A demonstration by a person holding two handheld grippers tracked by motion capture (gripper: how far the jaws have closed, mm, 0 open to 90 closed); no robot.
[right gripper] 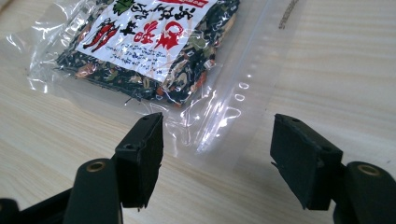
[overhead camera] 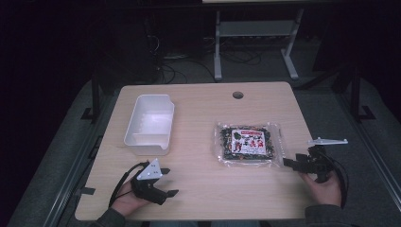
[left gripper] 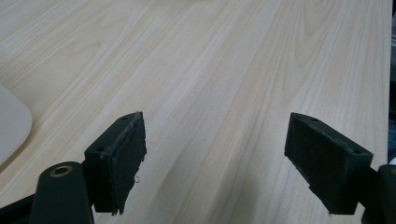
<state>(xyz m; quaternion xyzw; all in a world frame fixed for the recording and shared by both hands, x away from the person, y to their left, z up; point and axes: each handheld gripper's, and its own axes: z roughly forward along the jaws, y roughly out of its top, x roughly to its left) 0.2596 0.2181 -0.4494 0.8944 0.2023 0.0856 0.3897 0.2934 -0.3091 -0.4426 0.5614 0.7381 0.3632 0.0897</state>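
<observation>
Clear plastic wraps the packet (overhead camera: 249, 144) of dark dried food, which lies flat on the wooden surface (overhead camera: 203, 189), well right of the white tub (overhead camera: 149, 124). Right tool (overhead camera: 289, 163), jaws spread, sits at the packet's lower right corner, its empty sealed edge (right gripper: 219, 126) between them, untouched. Left tool (overhead camera: 166, 182), spread and empty, rests just below the tub.

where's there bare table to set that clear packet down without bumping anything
Widest bare patch: the middle strip between the white bin and the packet, running back to the round hole. Also free: the front edge between the left gripper and right gripper. It is crowded at the packet's right edge, where the right gripper's open jaws sit.
</observation>
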